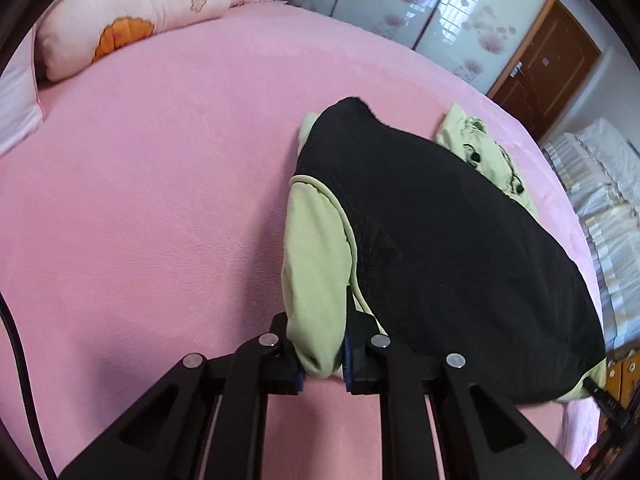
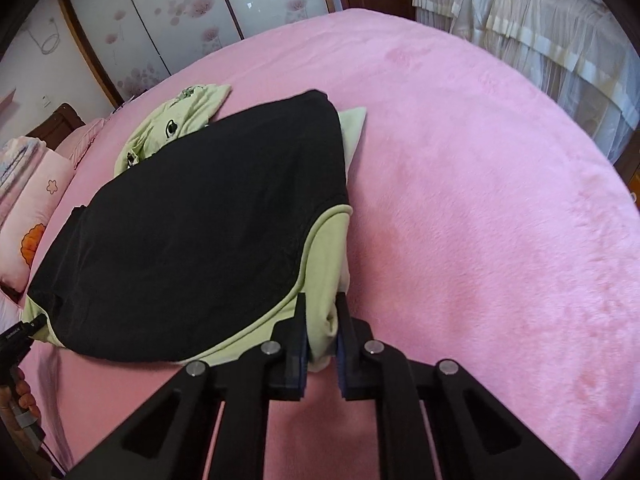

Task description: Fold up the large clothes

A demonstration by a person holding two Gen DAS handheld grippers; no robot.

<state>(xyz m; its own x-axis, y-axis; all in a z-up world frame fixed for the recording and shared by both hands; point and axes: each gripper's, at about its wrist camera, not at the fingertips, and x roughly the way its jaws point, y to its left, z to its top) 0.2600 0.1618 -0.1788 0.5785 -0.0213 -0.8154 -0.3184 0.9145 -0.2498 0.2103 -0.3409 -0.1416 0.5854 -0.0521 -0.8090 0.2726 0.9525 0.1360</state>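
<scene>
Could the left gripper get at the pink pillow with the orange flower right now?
Probably not as things stand. The left gripper is shut on the green sleeve of the hoodie, and the pillow lies at the far end of the pink bed. The way is bare; it would have to let go first.

The black body of the garment (image 1: 440,240) covers most of the green fabric beneath, so the lower layers are hidden. The ends of both green sleeves (image 2: 324,292) vanish between gripper pads. At the left view's right edge, a dark tool tip (image 1: 600,396) is cut off, perhaps the other gripper.
</scene>
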